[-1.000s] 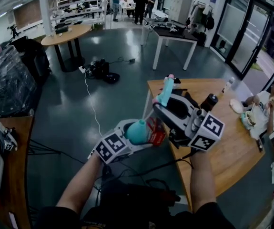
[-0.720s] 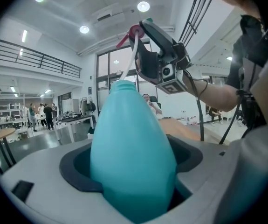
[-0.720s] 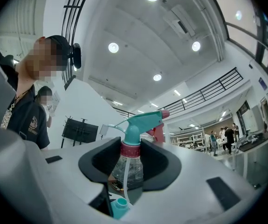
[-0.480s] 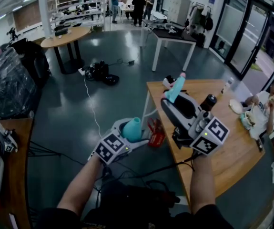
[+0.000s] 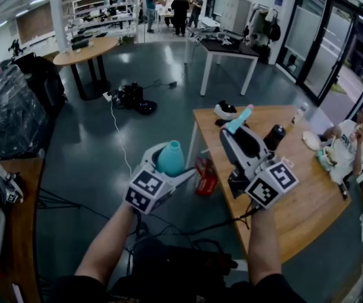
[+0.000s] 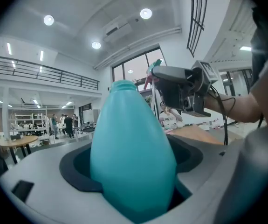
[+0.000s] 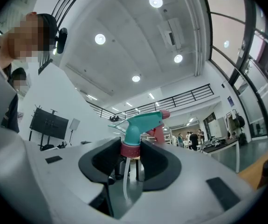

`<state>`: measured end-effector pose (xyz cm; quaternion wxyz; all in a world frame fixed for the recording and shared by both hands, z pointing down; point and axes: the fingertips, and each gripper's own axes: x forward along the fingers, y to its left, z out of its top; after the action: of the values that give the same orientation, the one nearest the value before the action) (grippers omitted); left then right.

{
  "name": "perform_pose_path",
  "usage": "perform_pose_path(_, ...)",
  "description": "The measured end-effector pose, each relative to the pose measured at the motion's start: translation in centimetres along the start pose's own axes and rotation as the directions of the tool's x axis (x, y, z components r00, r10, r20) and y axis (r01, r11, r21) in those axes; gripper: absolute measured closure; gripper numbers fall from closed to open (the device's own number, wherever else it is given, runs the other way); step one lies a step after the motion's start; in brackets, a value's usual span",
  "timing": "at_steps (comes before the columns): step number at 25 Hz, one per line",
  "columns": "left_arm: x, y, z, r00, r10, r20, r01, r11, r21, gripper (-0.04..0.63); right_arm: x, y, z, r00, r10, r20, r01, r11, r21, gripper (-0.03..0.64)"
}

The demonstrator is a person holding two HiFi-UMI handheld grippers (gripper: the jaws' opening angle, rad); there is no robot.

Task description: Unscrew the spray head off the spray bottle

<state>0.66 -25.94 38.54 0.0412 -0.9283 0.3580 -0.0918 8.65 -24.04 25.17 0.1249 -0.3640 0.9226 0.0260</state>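
Change: spray head (image 5: 239,119) now apart from spray bottle (image 5: 170,158), joined a second ago | my left hand-held gripper (image 5: 170,169) grasps bottle, frame centre | my right hand-held gripper (image 5: 235,133) clamps head's collar, right of centre over desk (image 5: 307,201) | unscrewing probably done

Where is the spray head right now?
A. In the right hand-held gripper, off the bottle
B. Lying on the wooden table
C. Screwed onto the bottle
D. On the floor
A: the spray head sits by its red collar between the jaws of the right hand-held gripper, its tube hanging free, while the left hand-held gripper holds the teal bottle with a bare neck.
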Motion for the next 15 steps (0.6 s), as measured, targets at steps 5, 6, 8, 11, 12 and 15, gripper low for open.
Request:
perform_pose_path(5,-0.2,0.8,1.0,0.999,0.039,0.020,-0.039,0.999,-0.013,0.172,0.0,-1.1,-2.0,0.996,-0.083,-0.036,0.082,0.996,-0.021,0.476)
perform_pose_path(6,-0.2,0.9,1.1,0.999,0.044,0.021,-0.044,0.999,-0.017,0.173,0.0,-1.3,-2.4,0.994,-0.099,-0.045,0.098,0.995,-0.023,0.476)
perform_pose_path(8,-0.2,1.1,1.4,0.998,0.052,0.027,-0.051,0.998,-0.021,0.172,-0.1,-1.7,-3.2,0.989,-0.136,-0.065,0.135,0.990,-0.027,0.476)
perform_pose_path(11,-0.3,1.4,2.0,0.998,0.055,0.037,-0.054,0.998,-0.022,0.172,-0.1,-1.8,-4.0,0.981,-0.172,-0.085,0.169,0.985,-0.044,0.476)
perform_pose_path(12,-0.3,1.4,2.2,0.998,0.054,0.039,-0.053,0.998,-0.022,0.172,-0.2,-1.8,-4.3,0.980,-0.179,-0.088,0.175,0.983,-0.046,0.476)
perform_pose_path(15,-0.2,1.3,2.6,0.998,0.049,0.048,-0.048,0.999,-0.018,0.173,-0.4,-1.9,-5.3,0.977,-0.191,-0.093,0.187,0.981,-0.044,0.476)
